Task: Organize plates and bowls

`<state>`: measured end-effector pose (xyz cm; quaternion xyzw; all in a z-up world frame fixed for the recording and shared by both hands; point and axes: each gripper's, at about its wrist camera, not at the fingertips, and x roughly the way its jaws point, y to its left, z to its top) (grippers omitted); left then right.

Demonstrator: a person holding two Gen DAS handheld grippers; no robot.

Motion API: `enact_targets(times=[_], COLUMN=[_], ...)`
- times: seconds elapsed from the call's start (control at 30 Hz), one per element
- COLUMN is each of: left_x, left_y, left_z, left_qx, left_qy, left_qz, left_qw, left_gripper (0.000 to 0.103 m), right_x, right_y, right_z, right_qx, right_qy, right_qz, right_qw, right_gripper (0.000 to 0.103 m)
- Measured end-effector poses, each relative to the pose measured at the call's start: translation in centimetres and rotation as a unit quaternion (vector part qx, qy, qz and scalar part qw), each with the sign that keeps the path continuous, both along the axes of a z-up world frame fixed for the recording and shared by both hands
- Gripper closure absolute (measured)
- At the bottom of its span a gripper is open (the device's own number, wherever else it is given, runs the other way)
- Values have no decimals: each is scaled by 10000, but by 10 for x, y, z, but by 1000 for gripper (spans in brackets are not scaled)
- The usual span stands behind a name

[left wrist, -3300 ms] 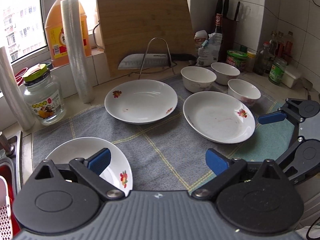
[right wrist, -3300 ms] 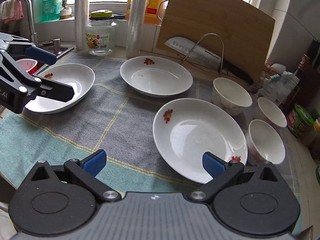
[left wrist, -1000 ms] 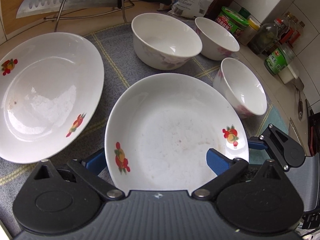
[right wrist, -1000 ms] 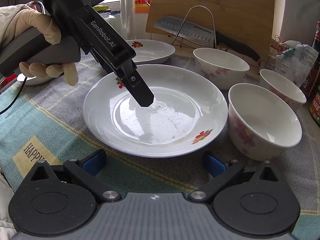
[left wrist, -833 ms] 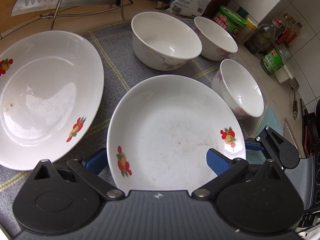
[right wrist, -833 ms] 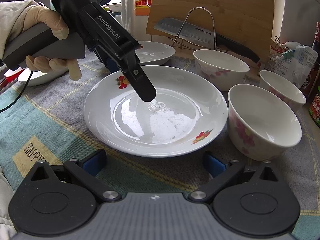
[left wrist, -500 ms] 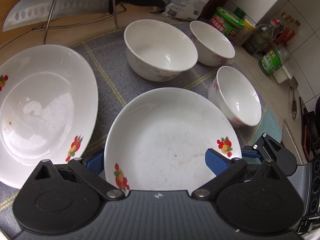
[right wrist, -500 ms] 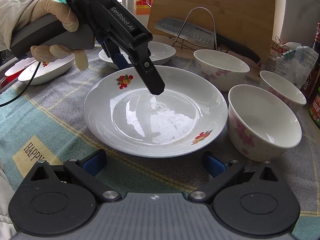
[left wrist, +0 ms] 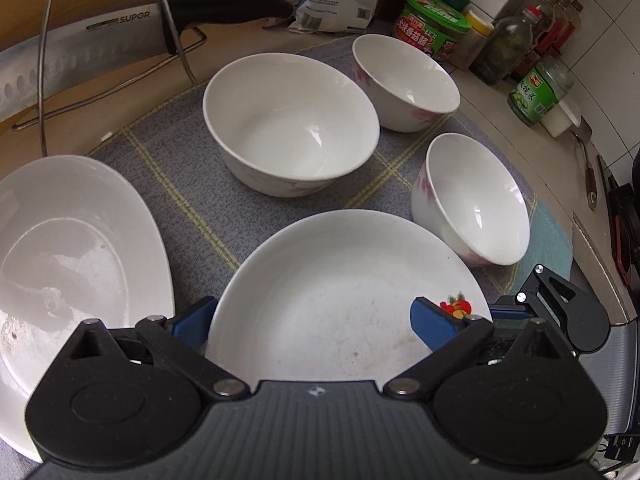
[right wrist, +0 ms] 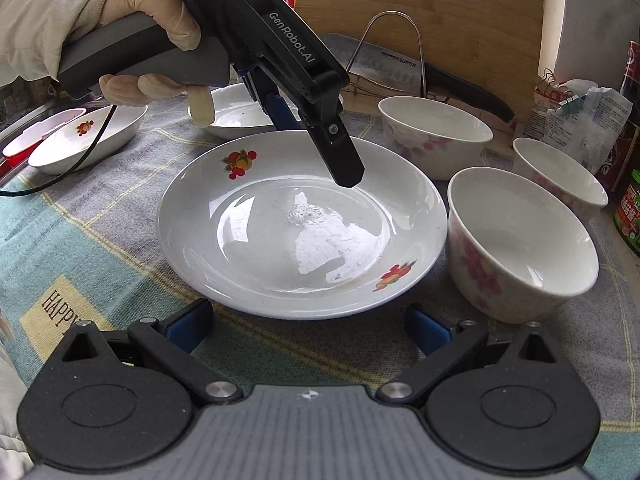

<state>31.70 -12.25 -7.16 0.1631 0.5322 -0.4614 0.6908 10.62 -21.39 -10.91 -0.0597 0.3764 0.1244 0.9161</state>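
Plates and bowls: all loose on the grey checked cloth (left wrist: 188, 200), nothing stacked yet.
Middle plate (right wrist: 304, 224): lies flat in the near centre, a fruit print on its rim, a wet patch in its well.
Left gripper (left wrist: 312, 320): its jaws are closing, one pad outside the plate's left edge and one over its right side; the pads do not press on it yet (seen from the right wrist, one finger (right wrist: 340, 160) hangs just above the well).
Right gripper (right wrist: 308, 328): jaws wide, nothing between them, near edge of the same plate just beyond.
Slip risk: I'd guess a wet glazed rim could slide out of the pads if pinched shallowly, and drop back onto the cloth.
Knock risk: the near small bowl (left wrist: 472, 200) sits just beside the plate's right rim, so a tilt or swing that way could clip it.
Big bowl (left wrist: 292, 124): far of the plate, apart from it.
Far small bowl (left wrist: 406, 82): beside the jars.
Left plate (left wrist: 76, 240): close by on the left, a likely stacking spot.
Third plate (right wrist: 88, 136): far left, near the sink edge.
Knife (left wrist: 120, 36): on a wire rack at the far side (out of the way).
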Motion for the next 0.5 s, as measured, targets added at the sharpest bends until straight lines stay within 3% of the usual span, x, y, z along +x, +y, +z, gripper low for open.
enact_targets(times=[0.5], left_x=[3], left_y=[-5], left_z=[-4], left_qx=[106], left_qy=[44], left_qz=[-183], left_qw=[9998], left_gripper=[8], right_x=[11], right_y=[2], right_z=[2], right_qx=[-31], right_qy=[131], right_qz=[42], right_qw=[9999], right_gripper=[0])
